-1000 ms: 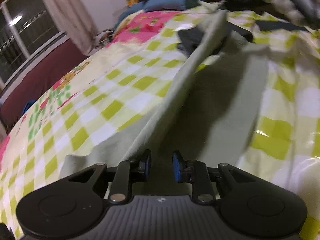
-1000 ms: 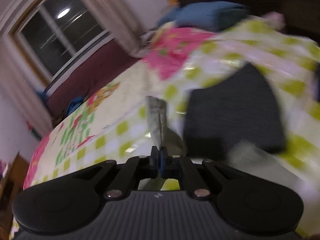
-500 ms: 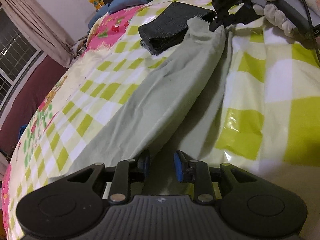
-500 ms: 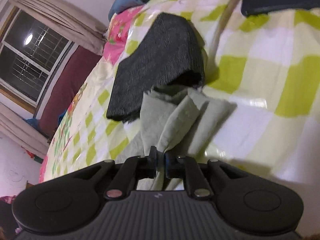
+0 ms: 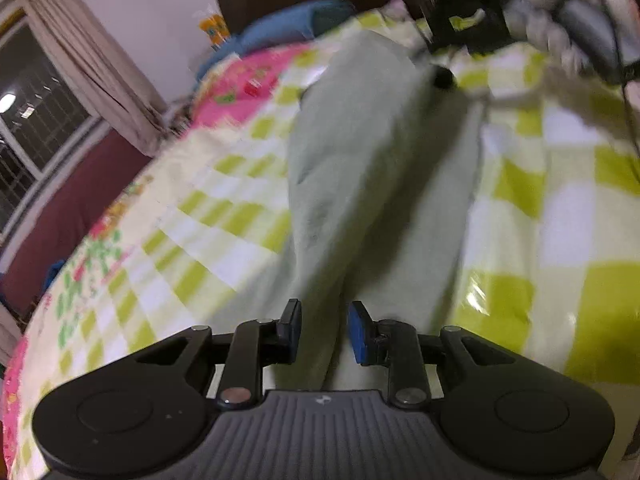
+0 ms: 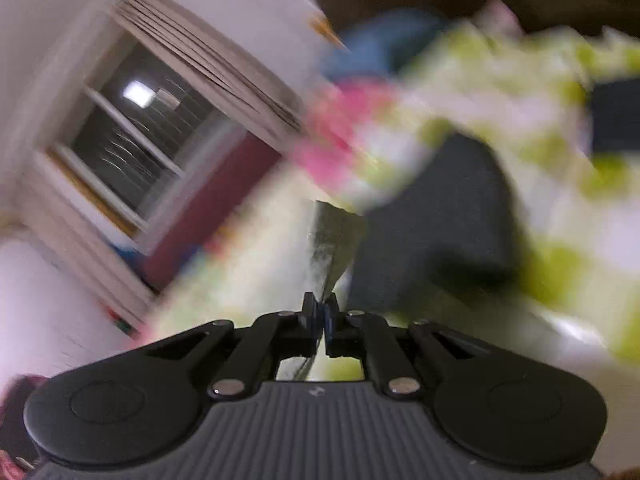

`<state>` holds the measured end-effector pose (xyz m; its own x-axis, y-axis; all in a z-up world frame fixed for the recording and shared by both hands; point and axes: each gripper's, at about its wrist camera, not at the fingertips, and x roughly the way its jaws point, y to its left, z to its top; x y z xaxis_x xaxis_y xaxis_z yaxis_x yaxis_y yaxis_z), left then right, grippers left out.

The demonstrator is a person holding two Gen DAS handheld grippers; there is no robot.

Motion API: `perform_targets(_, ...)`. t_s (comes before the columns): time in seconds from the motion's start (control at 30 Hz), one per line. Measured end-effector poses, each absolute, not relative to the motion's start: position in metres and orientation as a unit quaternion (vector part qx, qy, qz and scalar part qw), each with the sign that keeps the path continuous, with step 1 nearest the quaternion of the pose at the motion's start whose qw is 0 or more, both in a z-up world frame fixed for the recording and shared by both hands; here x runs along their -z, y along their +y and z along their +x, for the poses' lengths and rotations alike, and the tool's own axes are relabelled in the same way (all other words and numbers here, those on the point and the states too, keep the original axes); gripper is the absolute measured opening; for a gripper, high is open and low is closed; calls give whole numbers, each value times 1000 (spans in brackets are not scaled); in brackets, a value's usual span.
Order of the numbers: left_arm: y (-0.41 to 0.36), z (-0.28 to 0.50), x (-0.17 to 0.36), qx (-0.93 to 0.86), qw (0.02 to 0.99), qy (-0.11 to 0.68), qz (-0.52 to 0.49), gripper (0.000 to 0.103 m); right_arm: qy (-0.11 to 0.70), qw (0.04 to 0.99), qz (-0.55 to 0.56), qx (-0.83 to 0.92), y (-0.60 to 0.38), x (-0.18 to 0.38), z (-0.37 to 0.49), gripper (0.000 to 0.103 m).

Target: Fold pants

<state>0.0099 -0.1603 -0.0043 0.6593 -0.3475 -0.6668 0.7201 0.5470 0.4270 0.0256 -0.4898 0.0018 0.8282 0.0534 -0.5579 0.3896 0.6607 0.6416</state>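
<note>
Pale grey-green pants (image 5: 372, 184) lie stretched along a bed with a yellow-green checked cover (image 5: 560, 216). My left gripper (image 5: 324, 334) is partly open at the near end of the pants, with a ridge of the cloth running between its pads; I cannot tell if they touch it. My right gripper (image 6: 320, 316) is shut on a corner of the pants (image 6: 336, 236) and holds it above the bed. In the left wrist view the right gripper, in a gloved hand (image 5: 576, 36), is at the far end of the pants.
A folded dark garment (image 6: 440, 220) lies on the bed just beyond my right gripper. A blue pillow (image 5: 288, 28) and a dark headboard are at the far end. A window with curtains (image 6: 160, 128) is on the left. The right wrist view is blurred.
My right gripper has lifted the pants corner off the bed and swung. The pants now lie straighter along the bed. My left gripper stays partly open around the cloth.
</note>
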Motion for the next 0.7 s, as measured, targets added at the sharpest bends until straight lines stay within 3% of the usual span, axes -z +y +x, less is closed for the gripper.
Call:
perform_targets(0.13,-162,2,15,332,825,277,364,42,290,838,440,139,-504,38,11,5)
perform_targets(0.37,-168,4,9,334,829,270,359,42,258,849,445,120,-510,16,8,4)
perform_targets(0.57,-173,-2,15,344,817,273,375,43,328,840,408,144,-508,27,17,9)
perform_targets(0.63,-172,-4,16,348,814,277,372,44,306,836,430,151,-513,26,3,13)
perform_targets(0.7,-171,-5,17,349,814,276,374,44,290,832,446,157,-519,25,-10,31)
